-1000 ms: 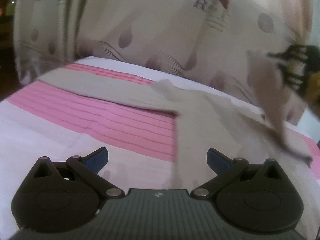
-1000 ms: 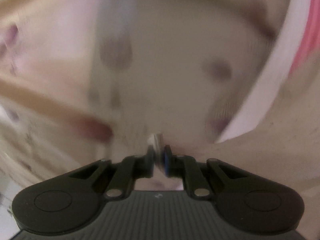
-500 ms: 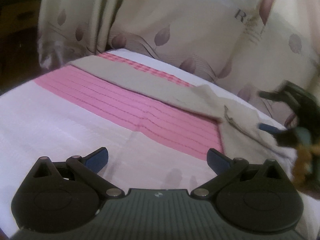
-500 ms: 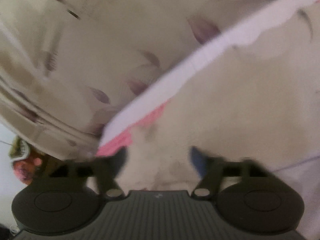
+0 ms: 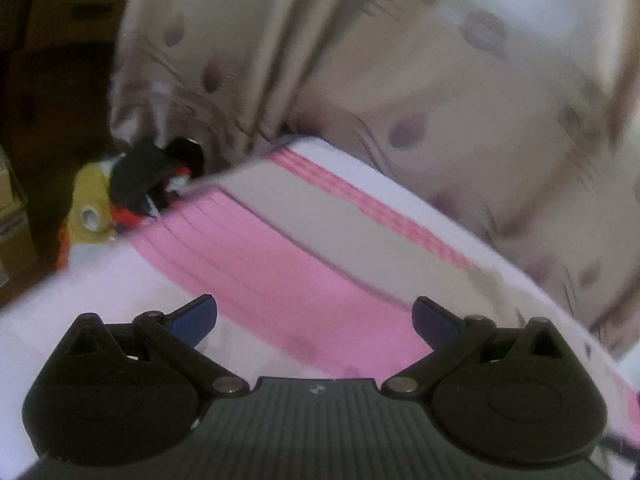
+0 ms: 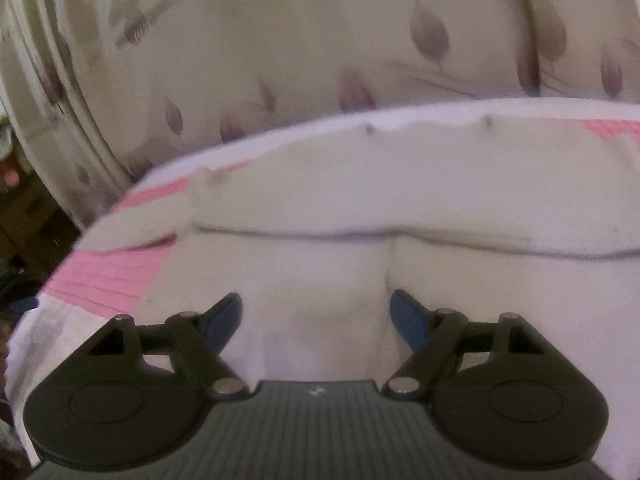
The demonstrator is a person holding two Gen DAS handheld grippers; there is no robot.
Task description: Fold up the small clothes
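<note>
Bed (image 6: 60,332), white cover with pink striped band (image 5: 280,280), is my landmark; leaf-print curtain (image 6: 280,40) hangs behind its far edge. The beige garment (image 6: 400,184) now lies spread on the bed directly ahead of my right gripper (image 6: 316,316), a folded edge running across it just beyond the fingertips. A second ago I had a corner pinched and raised; half a second ago the jaws were parting; now they stand wide with nothing between them. So the flap is laid down: one fold looks done. My left gripper (image 5: 314,320), wide and empty throughout, has swung toward the bed's left end, where a long strip of garment lies along the far edge. Clutter (image 5: 140,184) sits beyond that corner. Judgement: regrasp next.
</note>
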